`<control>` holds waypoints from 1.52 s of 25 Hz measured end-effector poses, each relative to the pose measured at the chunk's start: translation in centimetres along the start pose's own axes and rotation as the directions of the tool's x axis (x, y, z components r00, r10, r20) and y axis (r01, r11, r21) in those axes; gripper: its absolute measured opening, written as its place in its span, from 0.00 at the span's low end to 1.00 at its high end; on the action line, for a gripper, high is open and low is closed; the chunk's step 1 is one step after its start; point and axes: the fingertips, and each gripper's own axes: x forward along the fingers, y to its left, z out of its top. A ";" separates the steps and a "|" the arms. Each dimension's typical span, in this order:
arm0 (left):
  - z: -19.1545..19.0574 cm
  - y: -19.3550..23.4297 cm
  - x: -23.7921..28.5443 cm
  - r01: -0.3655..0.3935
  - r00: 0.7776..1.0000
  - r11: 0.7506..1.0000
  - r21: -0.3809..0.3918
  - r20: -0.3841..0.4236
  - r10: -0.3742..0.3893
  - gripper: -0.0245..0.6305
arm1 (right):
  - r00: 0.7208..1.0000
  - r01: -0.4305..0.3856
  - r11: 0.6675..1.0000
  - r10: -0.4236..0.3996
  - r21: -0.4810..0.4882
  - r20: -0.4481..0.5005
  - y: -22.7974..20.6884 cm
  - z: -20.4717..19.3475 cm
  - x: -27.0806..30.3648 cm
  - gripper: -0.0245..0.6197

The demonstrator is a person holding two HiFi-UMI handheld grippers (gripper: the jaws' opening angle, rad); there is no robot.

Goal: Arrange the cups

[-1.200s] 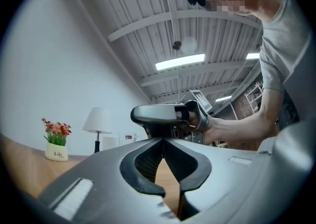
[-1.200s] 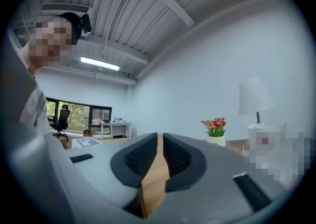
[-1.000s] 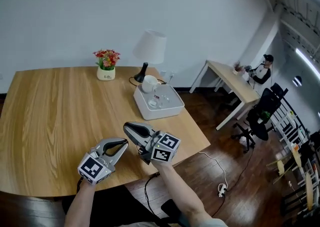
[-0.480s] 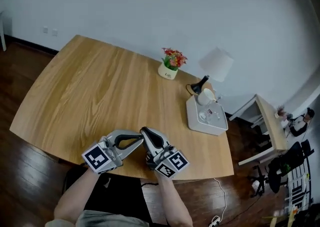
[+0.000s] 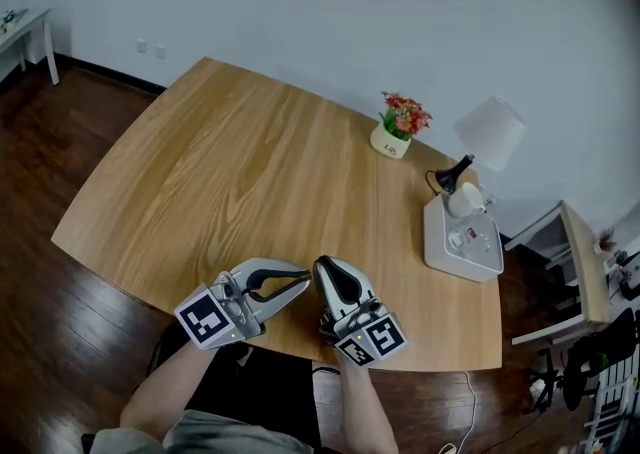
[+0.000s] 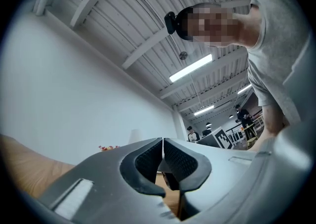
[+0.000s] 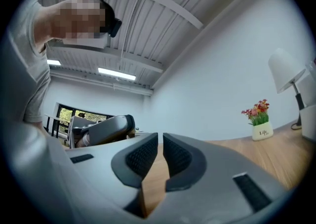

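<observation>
The cups stand in a white tray (image 5: 440,254) at the table's far right: a white cup (image 5: 467,200) at its back end and clear glass cups (image 5: 470,237) in the middle. My two grippers hover over the table's near edge, far from the tray. The left gripper (image 5: 303,278) (image 6: 163,141) is shut and holds nothing. The right gripper (image 5: 326,268) (image 7: 160,138) is also shut and empty, with its tips almost meeting the left one's. Both point upward, slightly above level.
A small white pot of red flowers (image 5: 392,140) (image 7: 260,119) and a white-shaded lamp (image 5: 488,132) (image 7: 285,70) stand near the tray at the table's back. The wooden tabletop (image 5: 250,172) spreads wide to the left. Dark floor surrounds the table; a second desk (image 5: 580,262) is at right.
The head view has swung left, so the tray now lies far off to the right. Both grippers stayed shut and drew closer together at the near edge.
</observation>
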 end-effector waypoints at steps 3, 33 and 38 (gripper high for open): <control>0.0 -0.2 0.1 0.020 1.000 0.999 -0.027 -0.021 -0.021 0.07 | 1.000 -0.013 0.998 0.013 -0.062 0.002 1.3 0.3 0.2 0.09; 0.1 -0.3 -0.3 0.025 1.000 1.000 -0.013 -0.015 -0.026 0.07 | 0.999 -0.005 0.995 0.010 -0.100 0.048 2.6 1.3 -1.1 0.09; 0.1 -0.4 -0.4 0.023 1.000 1.000 -0.015 -0.011 -0.023 0.07 | 0.999 -0.004 0.994 0.009 -0.107 0.045 2.5 1.2 -1.2 0.08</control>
